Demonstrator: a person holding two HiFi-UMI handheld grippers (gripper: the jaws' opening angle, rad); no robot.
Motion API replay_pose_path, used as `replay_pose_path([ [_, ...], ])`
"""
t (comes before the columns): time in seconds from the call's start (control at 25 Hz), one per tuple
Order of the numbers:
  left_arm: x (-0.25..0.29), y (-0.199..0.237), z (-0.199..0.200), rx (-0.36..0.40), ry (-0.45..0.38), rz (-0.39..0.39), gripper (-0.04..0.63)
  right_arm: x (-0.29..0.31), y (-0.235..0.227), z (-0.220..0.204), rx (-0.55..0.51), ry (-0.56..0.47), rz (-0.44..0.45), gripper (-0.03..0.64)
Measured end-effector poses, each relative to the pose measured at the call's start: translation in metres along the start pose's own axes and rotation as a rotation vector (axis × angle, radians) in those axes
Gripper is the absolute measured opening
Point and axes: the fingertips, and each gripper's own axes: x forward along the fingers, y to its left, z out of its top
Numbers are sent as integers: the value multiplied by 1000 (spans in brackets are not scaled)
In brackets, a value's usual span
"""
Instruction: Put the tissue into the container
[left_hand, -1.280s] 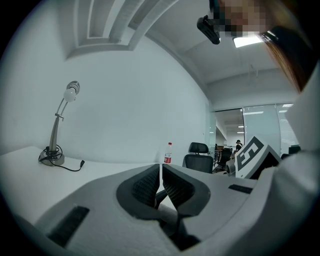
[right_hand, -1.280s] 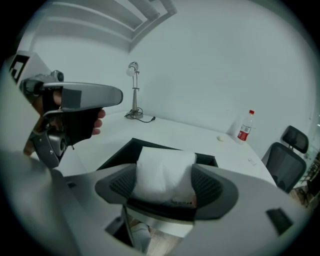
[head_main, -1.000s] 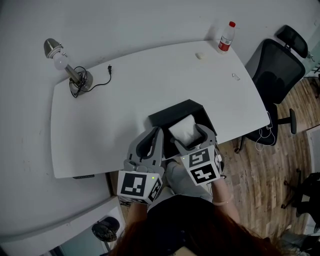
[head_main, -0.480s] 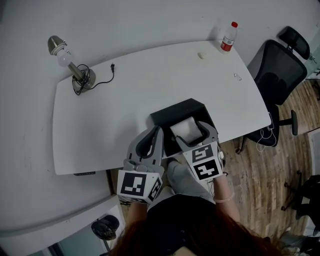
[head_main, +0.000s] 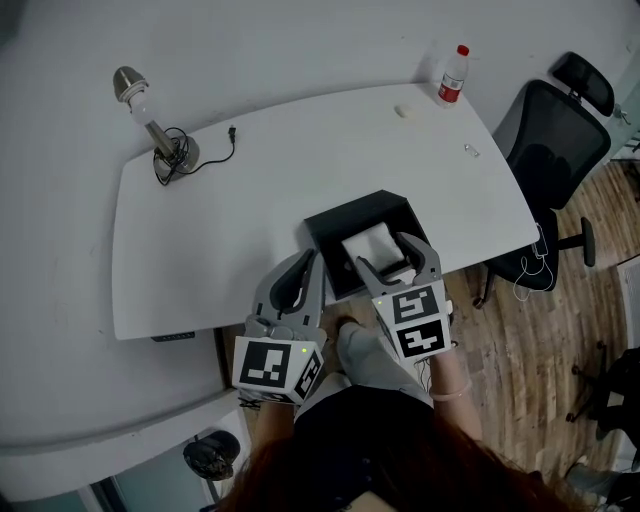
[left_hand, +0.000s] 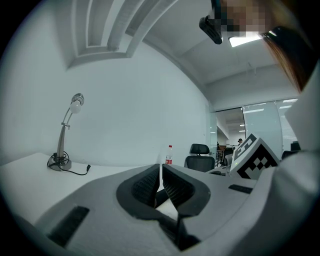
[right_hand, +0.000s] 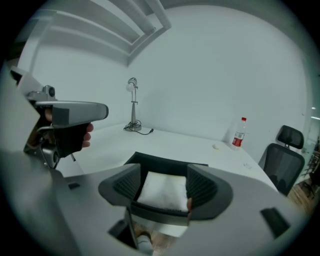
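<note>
A folded white tissue (head_main: 368, 243) lies inside the black container (head_main: 330, 222) near the table's front edge. My right gripper (head_main: 383, 252) reaches over the container's near rim. Its jaws are closing, with the near part of the tissue (right_hand: 162, 190) showing between them, and the pads do not visibly press it. In the right gripper view the container (right_hand: 150, 161) lies just beyond the jaws. My left gripper (head_main: 308, 262) hovers at the container's left front corner with its jaws together and nothing in them (left_hand: 161, 172).
A desk lamp (head_main: 150, 115) with its cable stands at the table's far left. A red-capped bottle (head_main: 453, 75) and a small white object (head_main: 402, 111) sit at the far right. A black office chair (head_main: 550, 130) stands right of the table.
My right gripper has drawn back a little toward the table's front edge while the tissue stays in the container. The left gripper has hardly moved.
</note>
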Motion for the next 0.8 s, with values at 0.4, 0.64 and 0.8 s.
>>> replay_pose_path([
  [0.4,-42,-15,9,22,-32,6,37,-39,14,13,-2,-96,-41,179],
  [0.64,-73,-24,8,25,-43,8,37,-69,29,15,8,-136,-57,160],
  [0.8,-93,-30,9,28,-52,7,37,-88,39,14,17,-156,-74,128],
])
